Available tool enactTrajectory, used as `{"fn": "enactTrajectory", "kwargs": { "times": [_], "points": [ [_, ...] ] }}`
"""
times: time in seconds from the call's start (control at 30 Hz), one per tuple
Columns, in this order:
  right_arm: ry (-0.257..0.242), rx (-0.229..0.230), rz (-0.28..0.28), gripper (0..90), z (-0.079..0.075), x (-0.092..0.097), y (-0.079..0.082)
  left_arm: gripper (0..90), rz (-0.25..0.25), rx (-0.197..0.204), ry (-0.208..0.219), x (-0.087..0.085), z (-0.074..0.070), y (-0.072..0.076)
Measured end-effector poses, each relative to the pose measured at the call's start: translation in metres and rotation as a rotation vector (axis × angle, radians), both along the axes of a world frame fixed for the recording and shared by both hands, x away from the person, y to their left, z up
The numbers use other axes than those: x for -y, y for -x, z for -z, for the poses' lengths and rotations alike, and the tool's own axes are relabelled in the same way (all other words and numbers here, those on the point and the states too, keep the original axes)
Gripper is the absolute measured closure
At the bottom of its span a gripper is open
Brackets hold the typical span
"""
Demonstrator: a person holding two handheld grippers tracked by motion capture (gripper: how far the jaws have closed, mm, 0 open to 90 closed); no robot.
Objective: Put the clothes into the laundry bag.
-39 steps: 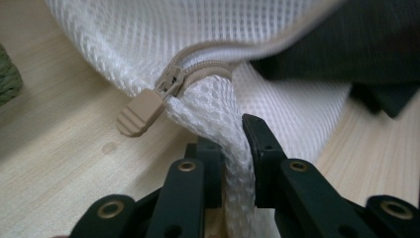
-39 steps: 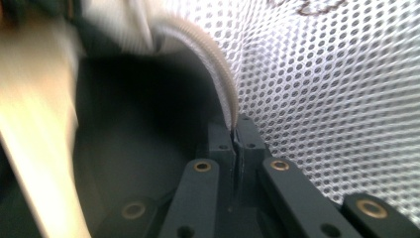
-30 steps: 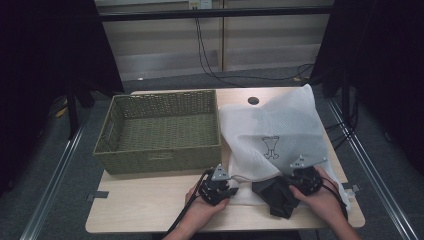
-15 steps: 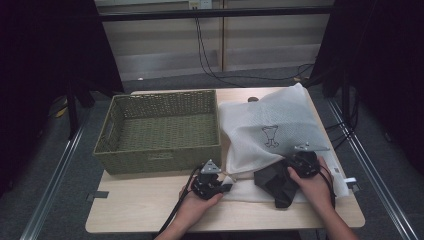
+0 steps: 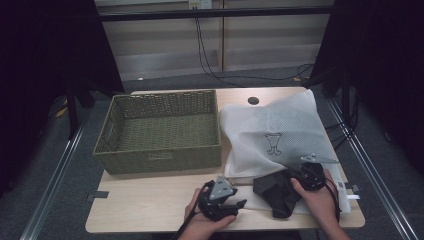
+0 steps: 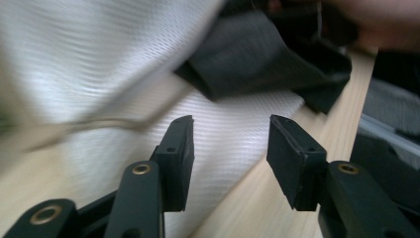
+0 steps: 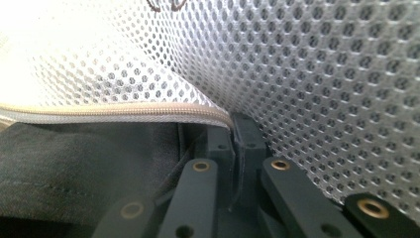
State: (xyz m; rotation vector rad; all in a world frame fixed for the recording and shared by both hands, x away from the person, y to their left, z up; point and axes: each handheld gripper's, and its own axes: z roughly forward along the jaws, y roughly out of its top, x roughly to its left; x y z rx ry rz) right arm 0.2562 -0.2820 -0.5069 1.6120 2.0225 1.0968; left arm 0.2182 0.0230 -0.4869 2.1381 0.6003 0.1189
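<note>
Since earlier, left gripper (image 5: 235, 205) backed toward 7 o'clock, jaws just opening, empty. Right gripper (image 5: 295, 176) pinches limp dark cloth (image 5: 275, 192) at mesh bag (image 5: 280, 125) zipper edge; soft, light—grab bunched folds.

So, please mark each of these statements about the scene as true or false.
1. The wicker basket holds a dark cloth. False: the basket has nothing in it; the dark cloth lies at the mouth of the white mesh bag.
2. The right hand-held gripper is shut at the zip edge of the mesh bag. True.
3. The left hand-held gripper clamps the dark cloth. False: its jaws have just been opening, with nothing between them.
4. The mesh bag lies right of the basket. True.
</note>
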Motion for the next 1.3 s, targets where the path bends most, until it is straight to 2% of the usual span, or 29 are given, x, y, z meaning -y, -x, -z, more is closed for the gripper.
{"fn": "enactTrajectory", "kwargs": {
  "times": [0.07, 0.1, 0.13, 0.23, 0.27, 0.3, 0.33, 0.43, 0.5, 0.53, 0.63, 0.7, 0.73, 0.77, 0.8, 0.83, 0.87, 0.9, 0.97, 1.0, 1.03, 1.07, 1.1, 1.2, 1.3],
  "points": [
    [-0.016, -0.001, -0.022, 87.0, -0.001, 0.000, 0.001, 49.9, 0.007, -0.024, -0.026, 0.010, 0.008, -0.003],
    [-0.024, 0.001, -0.031, 84.6, -0.002, -0.001, 0.001, 47.9, 0.008, -0.033, -0.057, 0.014, 0.014, -0.005],
    [-0.029, 0.019, -0.053, 80.2, -0.004, -0.001, 0.004, 46.7, 0.001, -0.032, -0.042, 0.016, 0.017, -0.006],
    [-0.019, 0.128, -0.100, 60.9, -0.017, -0.004, 0.014, 46.9, -0.006, -0.015, -0.068, 0.016, 0.016, -0.009],
    [-0.005, 0.175, -0.099, 53.9, -0.023, -0.007, 0.020, 47.8, -0.002, 0.008, -0.097, 0.016, 0.015, -0.008],
    [0.000, 0.210, -0.109, 48.1, -0.028, -0.008, 0.025, 51.1, 0.001, 0.037, -0.110, 0.016, 0.016, -0.007],
    [-0.006, 0.235, -0.110, 44.1, -0.033, -0.009, 0.031, 55.1, -0.013, 0.048, -0.111, 0.017, 0.016, -0.006],
    [-0.008, 0.279, -0.144, 37.5, -0.043, -0.014, 0.049, 66.9, -0.042, 0.055, -0.120, 0.016, 0.016, -0.008],
    [0.013, 0.287, -0.168, 40.5, -0.045, -0.017, 0.058, 76.1, -0.055, 0.051, -0.111, 0.015, 0.016, -0.010],
    [0.007, 0.275, -0.181, 44.2, -0.045, -0.017, 0.061, 79.5, -0.053, 0.050, -0.118, 0.013, 0.016, -0.012],
    [-0.048, 0.242, -0.249, 52.6, -0.043, -0.020, 0.069, 83.0, -0.053, 0.030, -0.088, 0.012, 0.017, -0.015],
    [-0.065, 0.221, -0.314, 52.0, -0.040, -0.026, 0.073, 83.8, -0.055, 0.030, -0.097, 0.012, 0.017, -0.014],
    [-0.073, 0.196, -0.348, 48.9, -0.036, -0.031, 0.075, 84.1, -0.059, 0.031, -0.092, 0.013, 0.017, -0.014],
    [-0.065, 0.166, -0.383, 42.5, -0.031, -0.037, 0.075, 84.8, -0.060, 0.033, -0.098, 0.013, 0.017, -0.014],
    [-0.027, 0.130, -0.405, 38.3, -0.026, -0.044, 0.074, 85.2, -0.051, 0.033, -0.103, 0.012, 0.016, -0.015],
    [0.041, 0.117, -0.408, 39.6, -0.020, -0.051, 0.073, 85.4, -0.049, 0.036, -0.099, 0.012, 0.017, -0.015],
    [0.098, 0.106, -0.393, 43.6, -0.015, -0.055, 0.071, 85.9, -0.045, 0.037, -0.089, 0.012, 0.018, -0.015],
    [0.116, 0.094, -0.380, 51.8, -0.012, -0.058, 0.068, 86.3, -0.042, 0.035, -0.088, 0.012, 0.017, -0.016],
    [0.141, 0.061, -0.298, 68.8, -0.007, -0.059, 0.058, 86.9, -0.026, 0.036, -0.103, 0.011, 0.016, -0.016],
    [0.136, 0.056, -0.267, 76.5, -0.007, -0.057, 0.052, 87.2, -0.020, 0.037, -0.105, 0.011, 0.017, -0.015],
    [0.133, 0.051, -0.236, 79.5, -0.007, -0.056, 0.046, 87.3, -0.028, 0.033, -0.087, 0.013, 0.017, -0.014],
    [0.150, 0.056, -0.208, 82.4, -0.008, -0.055, 0.039, 87.4, -0.010, 0.041, -0.101, 0.012, 0.017, -0.014],
    [0.164, 0.065, -0.190, 84.1, -0.008, -0.054, 0.032, 87.5, -0.010, 0.037, -0.088, 0.013, 0.017, -0.014],
    [0.185, 0.069, -0.124, 87.2, -0.005, -0.053, 0.012, 87.8, 0.009, 0.036, -0.096, 0.012, 0.017, -0.013],
    [0.189, 0.105, -0.036, 87.9, -0.003, -0.051, -0.009, 88.2, 0.018, 0.041, -0.088, 0.013, 0.017, -0.012]
  ]
}}
